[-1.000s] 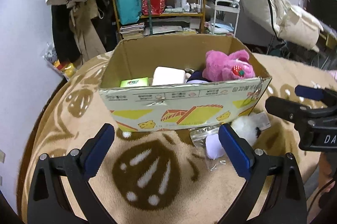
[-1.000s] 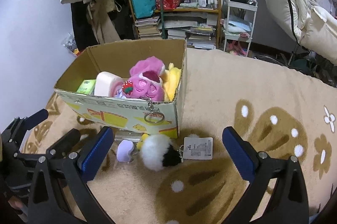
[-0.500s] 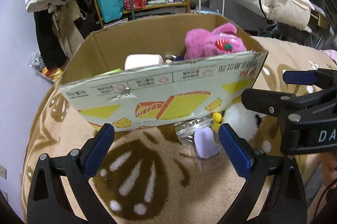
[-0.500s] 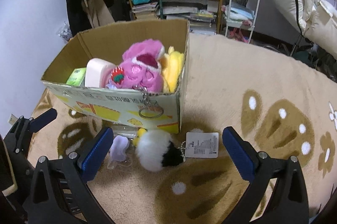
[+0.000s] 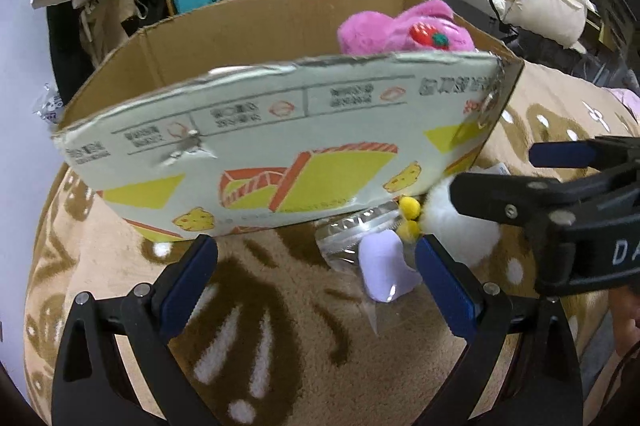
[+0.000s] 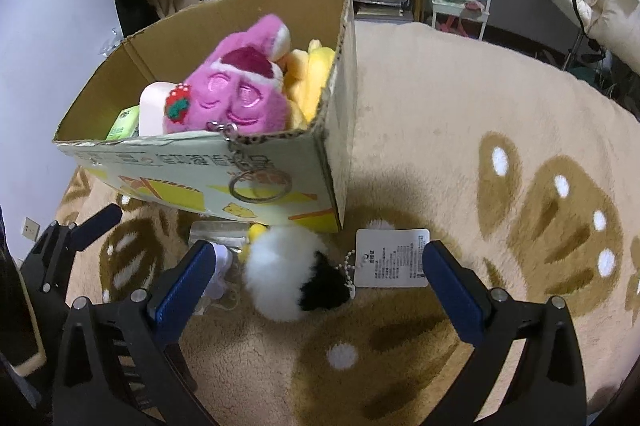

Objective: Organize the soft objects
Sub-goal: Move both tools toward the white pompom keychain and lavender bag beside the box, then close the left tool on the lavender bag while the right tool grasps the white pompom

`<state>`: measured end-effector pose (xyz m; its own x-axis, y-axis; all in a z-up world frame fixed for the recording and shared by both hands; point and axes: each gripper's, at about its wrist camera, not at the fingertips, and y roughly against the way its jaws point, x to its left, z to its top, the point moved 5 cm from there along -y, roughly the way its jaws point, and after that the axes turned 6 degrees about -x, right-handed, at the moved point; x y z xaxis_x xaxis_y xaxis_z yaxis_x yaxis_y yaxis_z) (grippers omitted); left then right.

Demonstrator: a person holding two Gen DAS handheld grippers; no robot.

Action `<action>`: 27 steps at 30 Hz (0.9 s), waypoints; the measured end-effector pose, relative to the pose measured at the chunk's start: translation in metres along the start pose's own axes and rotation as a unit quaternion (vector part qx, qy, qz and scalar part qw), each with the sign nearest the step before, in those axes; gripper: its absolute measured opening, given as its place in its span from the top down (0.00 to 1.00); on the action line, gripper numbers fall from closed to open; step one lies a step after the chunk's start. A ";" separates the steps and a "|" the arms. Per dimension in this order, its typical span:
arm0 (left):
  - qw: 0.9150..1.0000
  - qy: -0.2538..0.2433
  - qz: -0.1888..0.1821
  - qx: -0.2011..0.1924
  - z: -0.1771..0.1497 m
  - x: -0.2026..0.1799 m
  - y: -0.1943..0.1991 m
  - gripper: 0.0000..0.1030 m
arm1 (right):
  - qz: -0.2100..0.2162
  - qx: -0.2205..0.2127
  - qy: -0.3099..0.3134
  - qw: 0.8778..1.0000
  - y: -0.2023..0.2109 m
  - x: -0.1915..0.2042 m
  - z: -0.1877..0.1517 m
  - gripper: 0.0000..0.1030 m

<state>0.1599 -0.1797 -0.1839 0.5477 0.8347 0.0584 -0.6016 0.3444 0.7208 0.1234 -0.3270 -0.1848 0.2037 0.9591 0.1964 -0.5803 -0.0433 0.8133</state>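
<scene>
1. Left wrist view: our left gripper (image 5: 316,262) is released, its jaws spread and empty. Straight ahead of it stands the cardboard box (image 5: 280,150), with the pink plush (image 5: 404,32) already inside, peeking over the rim.
2. Same view: by the right finger lies a lilac soft piece (image 5: 384,266) in a clear bag (image 5: 348,238), touching the box's foot. Beyond it sits the white pompom (image 5: 460,226), partly hidden by our right gripper (image 5: 560,186).
3. Right wrist view: our right gripper (image 6: 316,276) is also released and grasps nothing. The pompom (image 6: 284,274) lies between its fingers, with a paper tag (image 6: 392,258) attached.
4. Same view: ahead of it, the box (image 6: 280,170) already holds the pink plush (image 6: 236,98), a yellow plush (image 6: 312,78), a pale block (image 6: 152,106) and a green pack (image 6: 122,122).
5. We judge most of the sorting done; the pompom and the bagged lilac piece remain on the blanket (image 6: 480,146).
</scene>
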 end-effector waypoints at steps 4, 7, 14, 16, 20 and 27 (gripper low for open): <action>1.000 -0.015 -0.006 -0.003 -0.002 -0.008 -0.004 0.05 | -0.004 0.018 -0.001 1.000 -0.009 -0.002 -0.001 0.00; 1.000 -0.020 -0.010 0.001 -0.004 -0.013 -0.009 0.05 | -0.007 0.032 0.002 0.999 -0.016 -0.002 -0.004 0.00; 1.000 -0.013 -0.012 0.012 -0.005 -0.014 -0.018 0.05 | -0.009 0.049 -0.001 0.999 -0.027 -0.001 -0.005 0.00; 1.000 -0.015 -0.011 0.011 -0.004 -0.015 -0.018 0.05 | -0.016 0.055 -0.005 0.998 -0.031 -0.005 -0.004 0.04; 1.000 -0.017 -0.011 0.015 -0.004 -0.018 -0.022 0.05 | -0.011 0.068 -0.023 0.997 -0.038 -0.012 -0.005 0.08; 0.999 -0.019 -0.014 0.022 -0.001 -0.026 -0.029 0.05 | -0.008 0.077 -0.018 0.997 -0.049 -0.016 -0.003 0.18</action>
<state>0.1623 -0.2114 -0.2075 0.5861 0.8079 0.0621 -0.5596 0.3481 0.7521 0.1461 -0.3391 -0.2294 0.2411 0.9497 0.1997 -0.4498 -0.0730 0.8901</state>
